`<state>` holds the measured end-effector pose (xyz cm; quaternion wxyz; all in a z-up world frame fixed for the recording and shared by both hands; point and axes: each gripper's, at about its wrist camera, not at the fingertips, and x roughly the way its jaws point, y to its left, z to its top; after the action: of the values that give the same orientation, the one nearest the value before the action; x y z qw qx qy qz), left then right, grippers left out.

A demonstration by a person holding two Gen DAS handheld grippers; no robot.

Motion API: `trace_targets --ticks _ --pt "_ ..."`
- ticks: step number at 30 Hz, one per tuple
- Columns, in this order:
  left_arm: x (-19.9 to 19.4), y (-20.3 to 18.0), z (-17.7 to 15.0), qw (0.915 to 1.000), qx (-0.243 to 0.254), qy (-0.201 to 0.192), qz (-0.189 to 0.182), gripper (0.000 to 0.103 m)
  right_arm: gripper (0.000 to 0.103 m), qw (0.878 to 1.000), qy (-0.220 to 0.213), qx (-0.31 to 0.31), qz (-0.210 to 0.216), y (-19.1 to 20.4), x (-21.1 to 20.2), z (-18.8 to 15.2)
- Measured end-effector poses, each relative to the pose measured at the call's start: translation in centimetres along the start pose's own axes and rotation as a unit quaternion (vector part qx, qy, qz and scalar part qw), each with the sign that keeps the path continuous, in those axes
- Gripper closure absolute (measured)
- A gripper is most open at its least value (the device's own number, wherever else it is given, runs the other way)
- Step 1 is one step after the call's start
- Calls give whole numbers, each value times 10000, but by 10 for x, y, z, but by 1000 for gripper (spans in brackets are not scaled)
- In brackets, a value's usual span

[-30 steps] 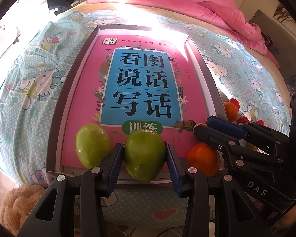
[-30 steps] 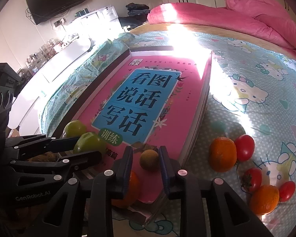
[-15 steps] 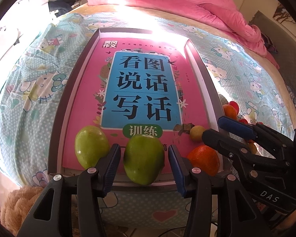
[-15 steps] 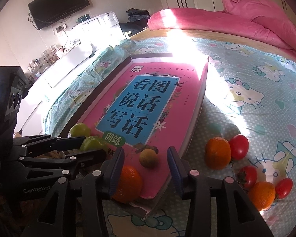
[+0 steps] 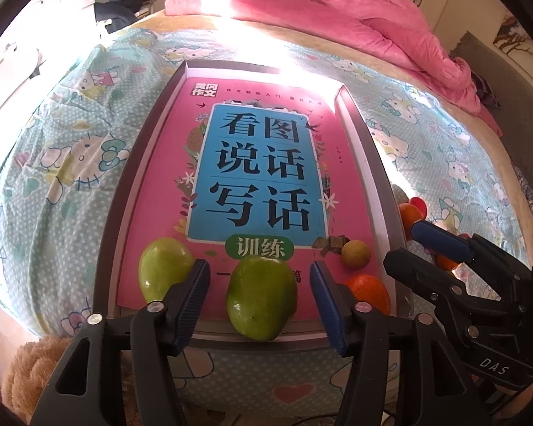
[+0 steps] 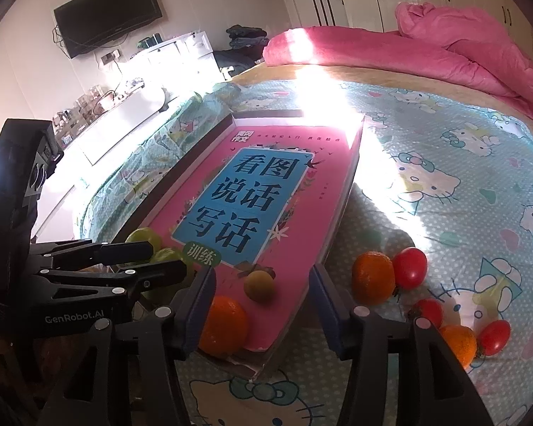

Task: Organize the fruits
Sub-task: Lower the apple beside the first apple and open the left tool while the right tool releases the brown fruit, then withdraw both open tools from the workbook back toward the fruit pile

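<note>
A shallow box (image 5: 138, 163) holding a pink book lies on the bed. On its near end rest two green mangoes (image 5: 262, 298) (image 5: 163, 273), an orange (image 5: 367, 291) and a small yellow-brown fruit (image 5: 354, 254). My left gripper (image 5: 259, 301) is open, its jaws either side of the middle mango without touching it. My right gripper (image 6: 261, 305) is open and empty, just short of the small fruit (image 6: 258, 285) and beside the orange (image 6: 225, 325). Two more oranges (image 6: 372, 277) (image 6: 458, 342) and several cherry tomatoes (image 6: 410, 268) lie on the sheet to the right.
The bed has a Hello Kitty sheet (image 6: 444, 177) and a pink duvet (image 5: 373, 25) at the far end. A plush toy (image 5: 28, 376) sits low left below the bed edge. A TV (image 6: 108, 14) and white cabinets line the left wall.
Both grippers opened and drew back. The left let go of the middle mango; the right let go of the small yellow-brown fruit. Both fruits stay on the book.
</note>
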<state>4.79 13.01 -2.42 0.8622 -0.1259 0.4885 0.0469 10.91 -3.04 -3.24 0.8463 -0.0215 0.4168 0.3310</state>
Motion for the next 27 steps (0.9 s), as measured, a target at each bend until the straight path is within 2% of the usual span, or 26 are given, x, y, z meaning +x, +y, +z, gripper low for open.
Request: trace_targets --ticks 7,21,27 --pt "-4 -2 1 9999 14 -113 8 34 44 9999 -62 3 -89 -2 -4 -3" --pt "-14 -3 3 9994 26 -328 -113 32 39 9996 -177 -66 -209 1 -13 -7" --pt "-12 -4 3 9995 26 -285 -139 32 36 9994 -256 -11 -246 -3 -21 -8"
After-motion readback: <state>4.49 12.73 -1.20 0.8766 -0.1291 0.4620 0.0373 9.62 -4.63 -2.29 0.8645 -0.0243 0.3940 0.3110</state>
